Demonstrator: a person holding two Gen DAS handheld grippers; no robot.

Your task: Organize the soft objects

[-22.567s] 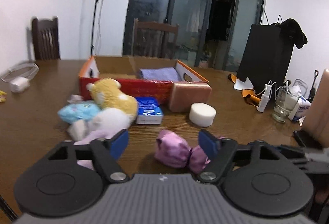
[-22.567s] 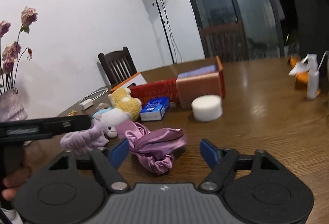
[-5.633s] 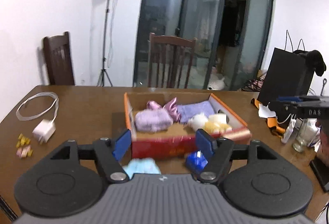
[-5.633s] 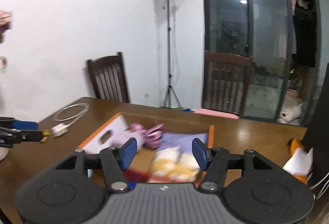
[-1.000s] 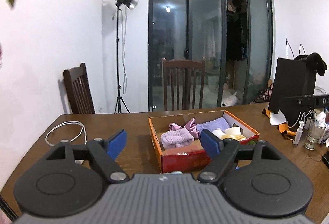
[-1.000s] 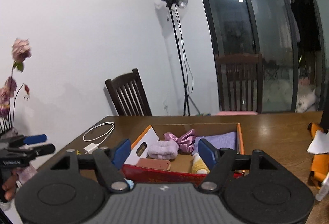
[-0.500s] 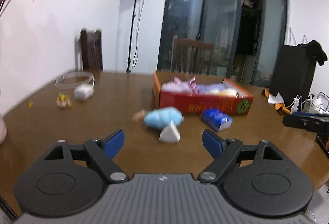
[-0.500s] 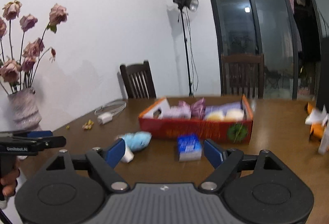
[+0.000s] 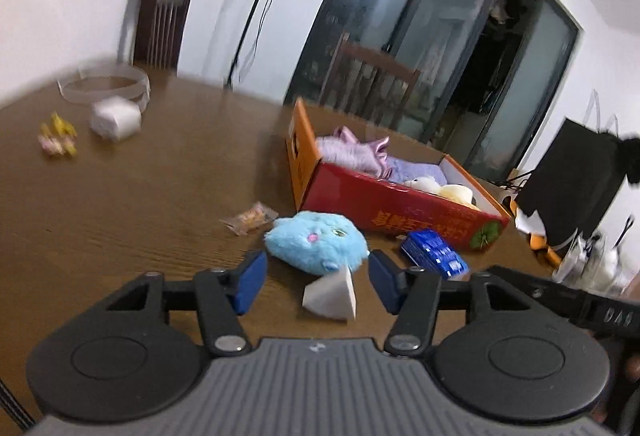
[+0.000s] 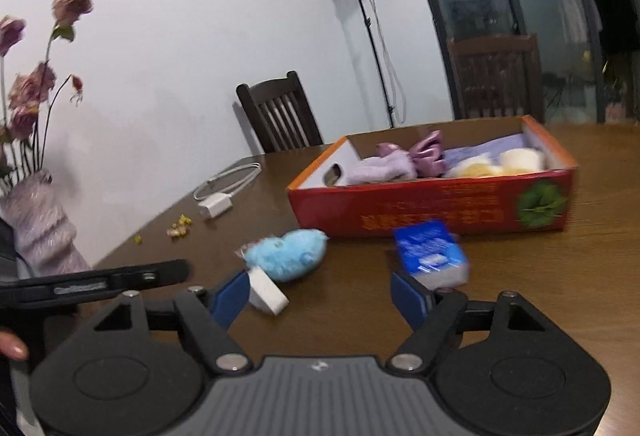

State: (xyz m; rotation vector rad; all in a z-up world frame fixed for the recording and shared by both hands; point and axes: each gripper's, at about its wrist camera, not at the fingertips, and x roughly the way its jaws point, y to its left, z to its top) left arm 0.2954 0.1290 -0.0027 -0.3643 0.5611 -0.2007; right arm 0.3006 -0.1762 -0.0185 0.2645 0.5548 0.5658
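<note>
Left wrist view first: far to the left on the bench (image 9: 120, 204) lie a coiled white cable (image 9: 105, 86) and a white charger block (image 9: 115, 117), with small yellow and pink scraps (image 9: 58, 139) near them. Toward the middle, a clear snack wrapper (image 9: 250, 222) lies just beside the blue plush toy (image 9: 316, 242). My left gripper (image 9: 316, 282) hangs low over the bench with its jaws partly apart; they have just been closing, and nothing is pressed between the pads. The white wedge sponge (image 9: 331, 295) lies between the fingers, apart from both, touching the plush. Further right lies the blue tissue pack (image 9: 434, 253), close to the red box (image 9: 400, 212), which holds a lilac headband, a purple satin scrunchie, a folded lavender cloth and pale plush pieces.

From the right wrist view, a vase of dried roses (image 10: 38, 228) stands at the left edge. My right gripper (image 10: 320, 300) stands fairly wide, its jaws having just closed somewhat, gripping nothing. Its left pad is just beside the sponge (image 10: 267, 292); its right pad sits just below the tissue pack (image 10: 430, 254), whether touching I cannot tell. The plush (image 10: 286, 254) lies beyond, the box (image 10: 432, 208) behind it.
</note>
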